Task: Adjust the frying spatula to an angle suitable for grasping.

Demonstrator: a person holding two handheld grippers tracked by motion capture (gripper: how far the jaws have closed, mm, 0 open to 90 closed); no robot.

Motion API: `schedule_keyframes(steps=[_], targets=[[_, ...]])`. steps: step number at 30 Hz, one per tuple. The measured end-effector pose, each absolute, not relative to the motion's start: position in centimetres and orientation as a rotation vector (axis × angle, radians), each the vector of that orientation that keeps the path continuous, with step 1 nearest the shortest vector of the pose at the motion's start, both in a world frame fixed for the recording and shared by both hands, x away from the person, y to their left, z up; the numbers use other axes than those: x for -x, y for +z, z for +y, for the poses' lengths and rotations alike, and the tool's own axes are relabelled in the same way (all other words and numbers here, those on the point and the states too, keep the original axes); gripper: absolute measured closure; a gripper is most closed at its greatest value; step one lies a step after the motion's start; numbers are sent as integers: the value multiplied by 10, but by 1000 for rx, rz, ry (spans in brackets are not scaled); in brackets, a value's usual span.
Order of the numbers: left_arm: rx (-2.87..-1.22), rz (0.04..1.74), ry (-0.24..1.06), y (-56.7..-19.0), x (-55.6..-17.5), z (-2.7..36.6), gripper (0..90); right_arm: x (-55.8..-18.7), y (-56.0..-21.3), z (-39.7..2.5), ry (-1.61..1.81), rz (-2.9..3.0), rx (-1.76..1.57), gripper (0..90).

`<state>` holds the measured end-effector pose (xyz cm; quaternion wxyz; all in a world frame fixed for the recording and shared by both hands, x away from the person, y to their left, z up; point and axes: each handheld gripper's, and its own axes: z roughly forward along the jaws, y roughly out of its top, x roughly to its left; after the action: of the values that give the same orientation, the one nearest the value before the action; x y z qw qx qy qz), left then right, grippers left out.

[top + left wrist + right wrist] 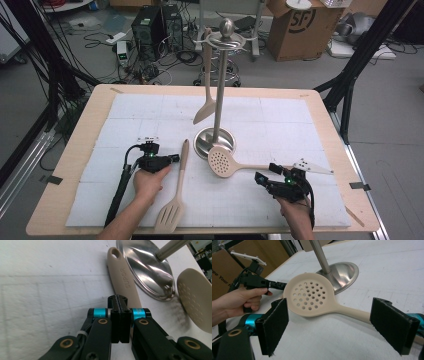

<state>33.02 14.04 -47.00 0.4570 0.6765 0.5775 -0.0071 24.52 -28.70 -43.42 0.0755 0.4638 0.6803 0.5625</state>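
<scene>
Skimmer (312, 296) handle lying between wide-open jaws of right hand-held gripper (337, 327), left hand-held gripper (120, 320) closed, empty.

Cable-strewn grey floor (75, 50), cardboard box (300, 27)

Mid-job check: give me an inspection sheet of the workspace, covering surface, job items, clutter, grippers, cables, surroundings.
Surface: white gridded mat on wooden table.
Job's things: skimmer lying against the steel stand; slotted turner flat on mat; spatula hanging from stand.
Clutter: nothing seen.
Grippers: left gripper shut, empty, beside turner handle; right gripper open astride skimmer handle.
Cables: one trails from left gripper.
Surroundings: cardboard box, computer towers, floor wiring.
</scene>
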Motion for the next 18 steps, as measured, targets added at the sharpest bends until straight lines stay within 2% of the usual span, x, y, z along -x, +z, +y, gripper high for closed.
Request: schedule_keyframes(steps=[18], targets=[[-1695,1371,-59,-470,-340,119,898,-246,-434,-287,1686,2035,-1392,147]])
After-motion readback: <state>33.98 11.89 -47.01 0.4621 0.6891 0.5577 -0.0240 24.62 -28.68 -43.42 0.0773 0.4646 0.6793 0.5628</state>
